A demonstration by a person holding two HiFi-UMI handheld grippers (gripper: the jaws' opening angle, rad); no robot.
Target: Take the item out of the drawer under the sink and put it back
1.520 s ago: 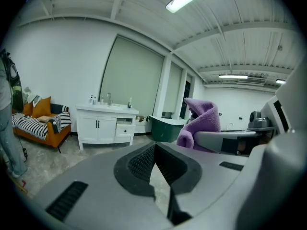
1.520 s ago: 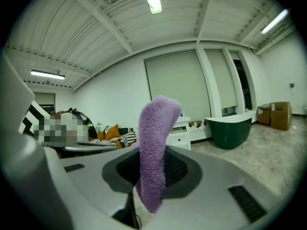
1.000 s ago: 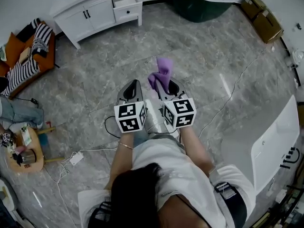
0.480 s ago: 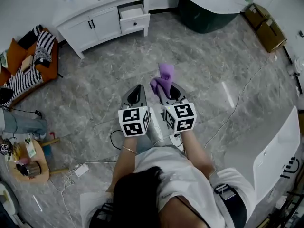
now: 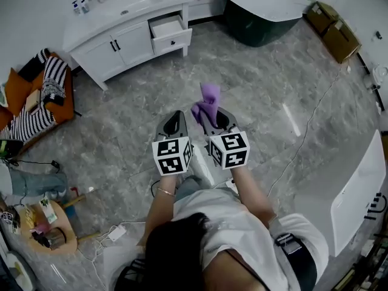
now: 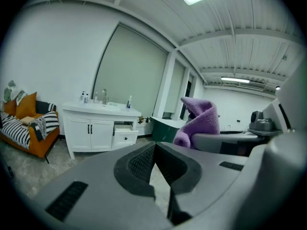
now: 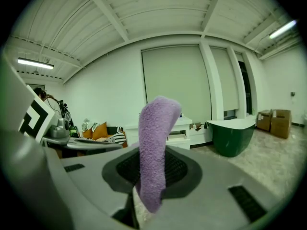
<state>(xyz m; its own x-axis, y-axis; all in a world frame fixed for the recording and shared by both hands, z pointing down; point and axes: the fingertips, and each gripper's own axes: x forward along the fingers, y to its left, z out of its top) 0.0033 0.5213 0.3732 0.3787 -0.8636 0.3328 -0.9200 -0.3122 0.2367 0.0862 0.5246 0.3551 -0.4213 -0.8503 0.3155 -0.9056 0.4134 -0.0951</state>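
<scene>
1. Right gripper [image 7: 151, 172]: its fingers [image 7: 181, 169] are clamped on a purple cloth [image 7: 156, 143], which stands up from between them with its top folded over.
2. Purple cloth: held in the air over the grey marbled floor [image 5: 115, 132], well apart from the drawer [image 5: 170, 33].
3. Left gripper [image 6: 155, 150]: fingers [image 6: 138, 164] meet at the tips with nothing between them. It is carried just beside the right gripper.
4. White vanity cabinet [image 5: 115, 41]: stands against the far wall, with a sink [image 5: 124, 8] set in its worktop and small bottles near the tap.
5. Drawer: at the cabinet's right end, pulled open.
6. Dark green tub [image 5: 257, 20]: to the right of the cabinet.
7. Orange sofa [image 5: 33, 99]: to the left of the cabinet, carrying striped cushions.
</scene>
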